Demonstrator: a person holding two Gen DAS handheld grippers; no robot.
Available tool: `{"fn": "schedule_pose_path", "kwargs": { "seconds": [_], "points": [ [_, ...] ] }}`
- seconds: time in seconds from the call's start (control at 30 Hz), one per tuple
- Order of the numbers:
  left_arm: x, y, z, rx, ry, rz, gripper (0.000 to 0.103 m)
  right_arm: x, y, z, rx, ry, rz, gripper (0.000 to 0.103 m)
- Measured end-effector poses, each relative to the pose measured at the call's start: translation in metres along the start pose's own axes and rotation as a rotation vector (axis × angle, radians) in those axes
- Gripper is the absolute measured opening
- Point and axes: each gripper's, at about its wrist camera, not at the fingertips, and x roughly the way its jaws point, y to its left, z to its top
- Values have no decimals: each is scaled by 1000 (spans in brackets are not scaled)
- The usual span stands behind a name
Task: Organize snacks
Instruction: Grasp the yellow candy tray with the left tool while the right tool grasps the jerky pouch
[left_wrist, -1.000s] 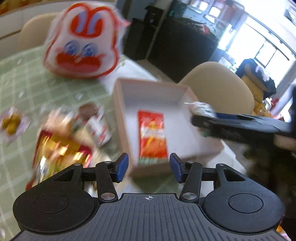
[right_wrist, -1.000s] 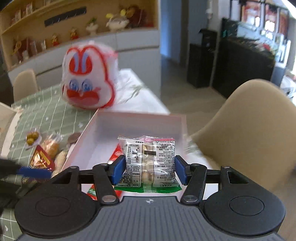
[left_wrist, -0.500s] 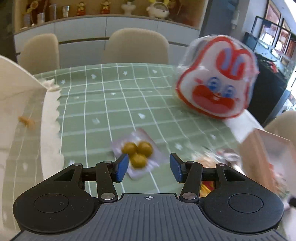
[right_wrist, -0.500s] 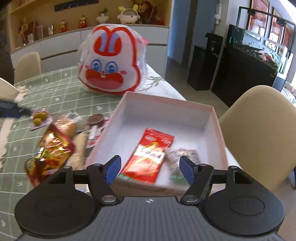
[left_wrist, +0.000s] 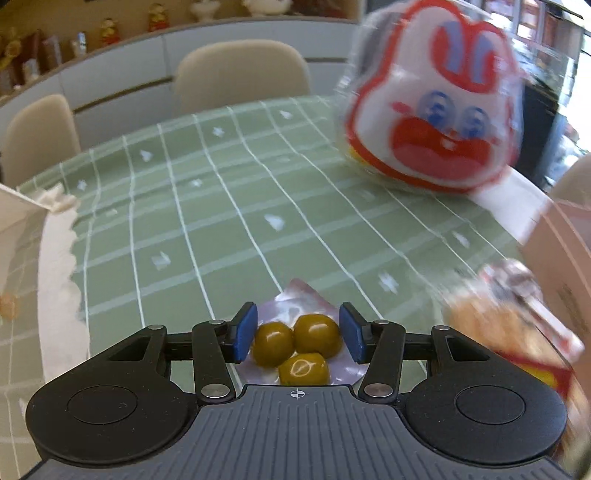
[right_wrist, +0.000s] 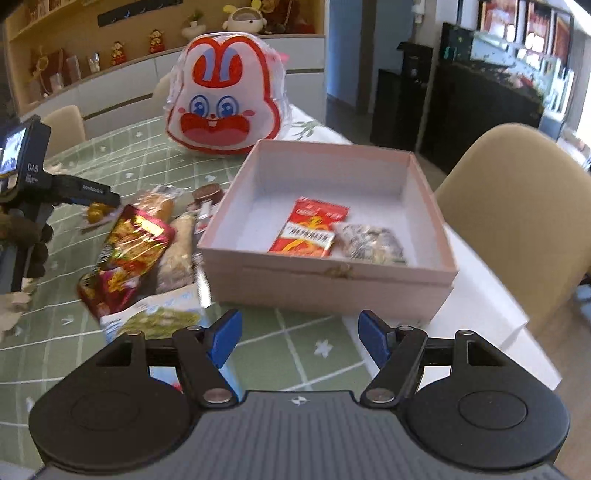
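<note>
My left gripper (left_wrist: 298, 335) is open, its blue pads on either side of a clear packet of three green olives (left_wrist: 297, 349) lying on the green checked tablecloth; the pads are not closed on it. My right gripper (right_wrist: 300, 339) is open and empty, held above the cloth in front of the pink box (right_wrist: 325, 277). In the box lie a red snack packet (right_wrist: 308, 229) and a clear nut packet (right_wrist: 371, 242). Left of the box lie a red-gold foil bag (right_wrist: 127, 254), wrapped bread rolls (right_wrist: 177, 251) and a pale blue packet (right_wrist: 162, 317).
A large rabbit-face bag (right_wrist: 225, 99) stands behind the box; it also shows in the left wrist view (left_wrist: 436, 107). The left gripper body (right_wrist: 40, 184) is at far left. Beige chairs (right_wrist: 517, 206) ring the table. White paper (left_wrist: 55, 280) lies at the cloth's left edge.
The right gripper let the nut packet go into the box and pulled back, open. The left gripper swung left from the box and closed in around the olive packet.
</note>
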Motion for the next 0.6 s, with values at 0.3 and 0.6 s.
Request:
{"fn": "schedule_pose_path", "kwargs": {
  "seconds": [0.3,0.6],
  "points": [
    [-81,-24,-81,73,86,-146,54,-1,12,-11,8,35,120,70],
    [-125,-46,-131,189,66,-154,55,3,28,-13,-39,55,164,70]
  ]
}}
